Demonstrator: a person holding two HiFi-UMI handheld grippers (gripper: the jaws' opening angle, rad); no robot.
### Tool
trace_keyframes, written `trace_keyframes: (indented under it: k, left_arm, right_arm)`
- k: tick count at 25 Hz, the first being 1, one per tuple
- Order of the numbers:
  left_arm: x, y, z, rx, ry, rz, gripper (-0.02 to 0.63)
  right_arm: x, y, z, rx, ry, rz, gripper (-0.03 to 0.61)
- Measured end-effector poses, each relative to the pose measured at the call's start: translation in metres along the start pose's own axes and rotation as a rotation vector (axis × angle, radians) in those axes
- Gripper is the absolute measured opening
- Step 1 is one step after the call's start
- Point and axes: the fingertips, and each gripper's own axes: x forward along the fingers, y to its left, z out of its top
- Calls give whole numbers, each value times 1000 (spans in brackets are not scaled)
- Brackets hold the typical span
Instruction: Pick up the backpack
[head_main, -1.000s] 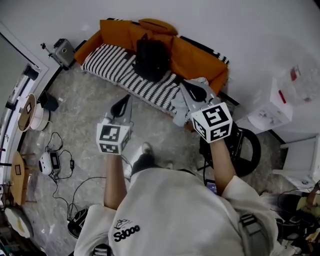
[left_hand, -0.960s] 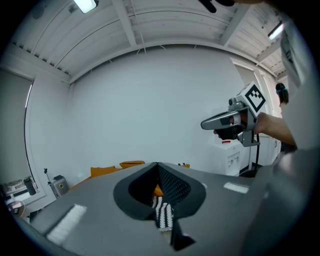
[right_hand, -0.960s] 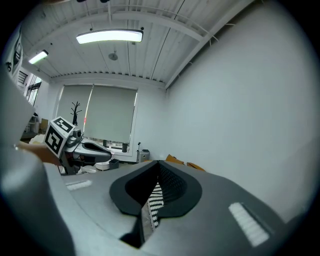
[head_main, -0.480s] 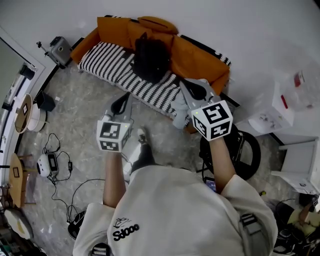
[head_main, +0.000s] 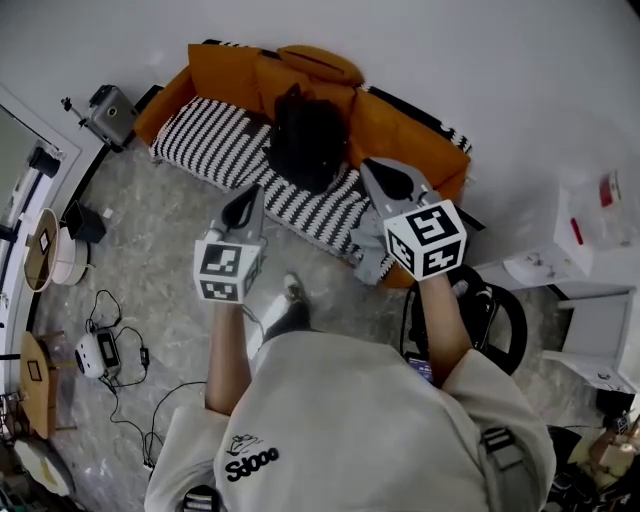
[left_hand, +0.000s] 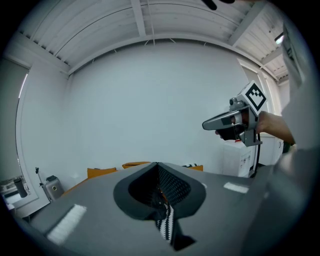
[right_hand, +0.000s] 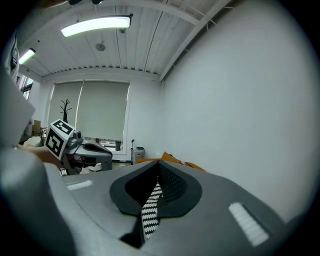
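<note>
Facing backpack (head_main: 308, 140) on sofa (head_main: 215, 150), left tool (head_main: 252, 192) and right tool (head_main: 372, 170) stand closed.

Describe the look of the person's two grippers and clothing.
Both the left gripper and right gripper are grey wedges tapering to the fingers, with a black teardrop-shaped recess. Each carries a white cube printed with black square markers. The person wears a cream short-sleeved shirt with small black lettering.

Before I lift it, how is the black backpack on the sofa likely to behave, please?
The backpack looks soft and rounded, so it would probably sag rather than hold shape. Propped against the back cushion, it would likely slump, not roll, if pushed.
</note>
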Motion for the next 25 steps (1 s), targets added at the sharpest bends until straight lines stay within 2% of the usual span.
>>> trace_keyframes:
  k: [9,25]
  left_arm:
    - [65,83,8,1,7,-43,11]
    - [141,193,-12,-34,20,-105,11]
  right_arm:
    - [95,-25,27,20,17,-36,3]
    - [225,-40,54,54,46,-96,3]
